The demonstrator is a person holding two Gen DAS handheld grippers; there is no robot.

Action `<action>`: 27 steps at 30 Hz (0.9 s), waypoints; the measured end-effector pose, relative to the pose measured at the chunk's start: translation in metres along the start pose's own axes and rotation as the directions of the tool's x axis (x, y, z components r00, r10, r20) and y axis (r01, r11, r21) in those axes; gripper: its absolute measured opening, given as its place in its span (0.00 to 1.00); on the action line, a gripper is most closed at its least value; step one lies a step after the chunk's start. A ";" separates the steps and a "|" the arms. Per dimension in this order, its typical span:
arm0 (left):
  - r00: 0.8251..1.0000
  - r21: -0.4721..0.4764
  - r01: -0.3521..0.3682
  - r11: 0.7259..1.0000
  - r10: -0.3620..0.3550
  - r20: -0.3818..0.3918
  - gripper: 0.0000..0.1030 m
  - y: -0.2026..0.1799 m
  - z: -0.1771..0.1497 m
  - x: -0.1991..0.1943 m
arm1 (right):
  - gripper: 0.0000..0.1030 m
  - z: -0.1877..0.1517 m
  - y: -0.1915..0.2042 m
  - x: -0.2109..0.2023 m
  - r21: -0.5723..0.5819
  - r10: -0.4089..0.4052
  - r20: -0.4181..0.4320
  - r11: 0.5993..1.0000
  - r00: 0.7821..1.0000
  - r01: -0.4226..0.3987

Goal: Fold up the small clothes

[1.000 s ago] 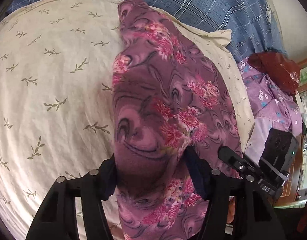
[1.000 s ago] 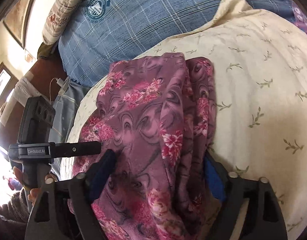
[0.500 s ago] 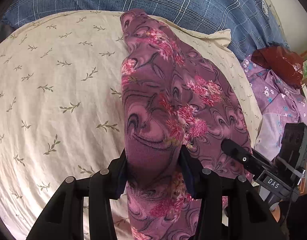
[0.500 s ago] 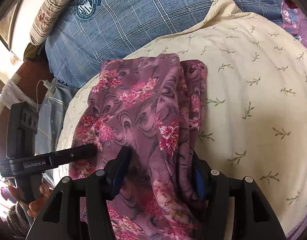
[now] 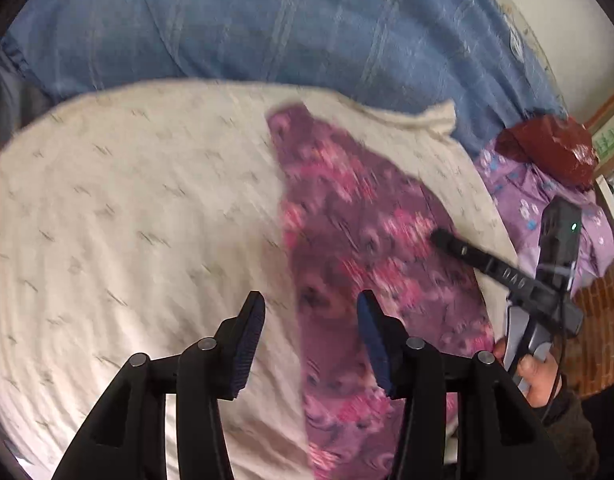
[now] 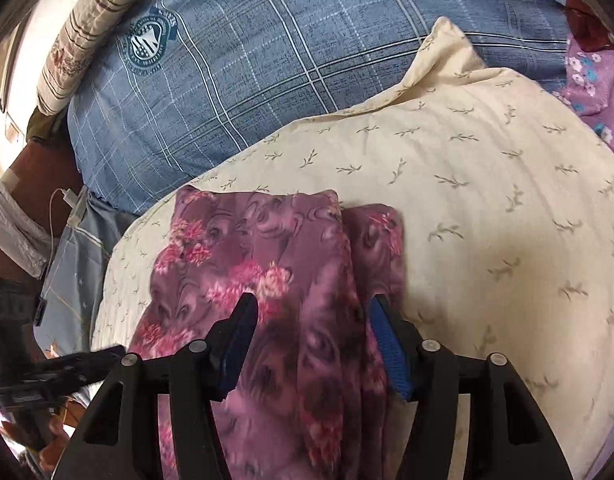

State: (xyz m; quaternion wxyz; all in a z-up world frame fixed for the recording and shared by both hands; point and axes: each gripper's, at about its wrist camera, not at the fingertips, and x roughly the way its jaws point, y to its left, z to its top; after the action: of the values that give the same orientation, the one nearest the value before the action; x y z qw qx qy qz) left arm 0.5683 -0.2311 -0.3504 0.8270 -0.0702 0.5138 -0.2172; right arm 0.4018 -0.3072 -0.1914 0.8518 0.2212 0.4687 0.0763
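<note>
A purple garment with pink flowers (image 5: 363, 248) lies folded in a long strip on a cream leaf-print pillow (image 5: 127, 220). It also shows in the right wrist view (image 6: 267, 264). My left gripper (image 5: 311, 308) is open and empty, above the strip's left edge. My right gripper (image 6: 311, 312) is open, with its jaws on either side of the strip's near end, not closed on it. The right gripper also shows from the side in the left wrist view (image 5: 439, 236), over the cloth's right edge.
A blue plaid bedsheet (image 6: 287, 52) lies behind the pillow. A lilac flowered cloth (image 5: 527, 200) and a dark red bag (image 5: 547, 148) lie at the right. A striped pillow (image 6: 91, 28) is at the far left. A charger cable (image 6: 63, 204) hangs off the bed's left side.
Both grippers have let go of the garment and opened. Both have pulled back from it, and the cloth has dropped flat onto the pillow.
</note>
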 end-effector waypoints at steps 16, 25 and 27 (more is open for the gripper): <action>0.990 0.068 -0.045 0.997 0.053 -0.127 0.50 -0.027 0.020 0.053 | 0.31 -0.007 -0.027 -0.029 0.057 0.094 0.033 0.994 0.995 -0.095; 0.948 -0.081 0.150 0.985 -0.166 -0.272 0.65 -0.004 -0.019 0.066 | 0.50 -0.068 -0.038 -0.019 0.115 0.309 -0.065 0.947 0.949 -0.300; 0.956 -0.071 0.134 0.988 -0.147 -0.254 0.65 -0.007 -0.015 0.073 | 0.46 -0.071 -0.043 -0.015 0.130 0.317 -0.055 0.943 0.947 -0.308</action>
State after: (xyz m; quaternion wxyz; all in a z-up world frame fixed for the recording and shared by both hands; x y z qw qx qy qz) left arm 0.5810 -0.2672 -0.4150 0.7334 -0.0997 0.6163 -0.2689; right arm 0.3309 -0.3290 -0.2322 0.7961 0.3402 0.4628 0.1903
